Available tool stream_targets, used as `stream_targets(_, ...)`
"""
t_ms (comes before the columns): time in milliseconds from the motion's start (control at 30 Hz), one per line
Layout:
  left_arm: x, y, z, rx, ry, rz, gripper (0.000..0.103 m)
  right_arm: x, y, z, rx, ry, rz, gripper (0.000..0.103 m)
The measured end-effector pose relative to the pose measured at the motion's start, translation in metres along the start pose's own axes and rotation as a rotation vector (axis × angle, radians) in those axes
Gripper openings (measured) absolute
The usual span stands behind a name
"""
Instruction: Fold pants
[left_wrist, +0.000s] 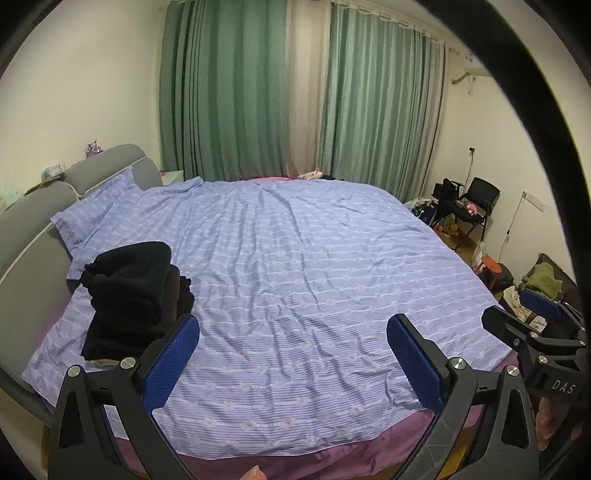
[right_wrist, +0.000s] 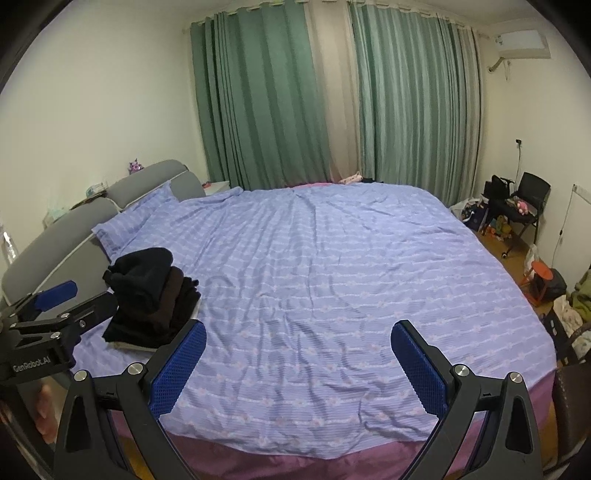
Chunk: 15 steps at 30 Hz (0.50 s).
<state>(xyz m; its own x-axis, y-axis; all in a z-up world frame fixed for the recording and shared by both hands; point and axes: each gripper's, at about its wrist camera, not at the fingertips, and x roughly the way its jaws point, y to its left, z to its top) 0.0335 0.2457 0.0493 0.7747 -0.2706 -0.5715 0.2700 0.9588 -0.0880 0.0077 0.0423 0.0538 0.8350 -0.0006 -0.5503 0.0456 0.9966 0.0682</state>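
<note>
A stack of folded dark pants (left_wrist: 133, 291) lies on the left side of the bed, near the pillows; it also shows in the right wrist view (right_wrist: 155, 295). My left gripper (left_wrist: 293, 354) is open and empty, held above the near edge of the bed, with the stack just beyond its left finger. My right gripper (right_wrist: 299, 362) is open and empty, also above the near edge. Each gripper appears in the other's view: the right one (left_wrist: 532, 317) at the right edge, the left one (right_wrist: 59, 299) at the left edge.
The bed carries a wrinkled purple striped cover (left_wrist: 295, 258) over a pink sheet (right_wrist: 295, 461). A grey headboard (left_wrist: 33, 236) and pillows (left_wrist: 96, 206) stand at left. Green curtains (left_wrist: 240, 92) hang behind. A black chair (right_wrist: 528, 206), an orange stool (right_wrist: 539, 277) and clutter fill the right floor.
</note>
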Motion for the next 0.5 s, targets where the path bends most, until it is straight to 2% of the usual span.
stream_targets(500,-0.01,-0.021,0.0,0.022,-0.029,0.006,0.103,-0.014,-0.019,0.0,0.006,-0.016,-0.02,0.101)
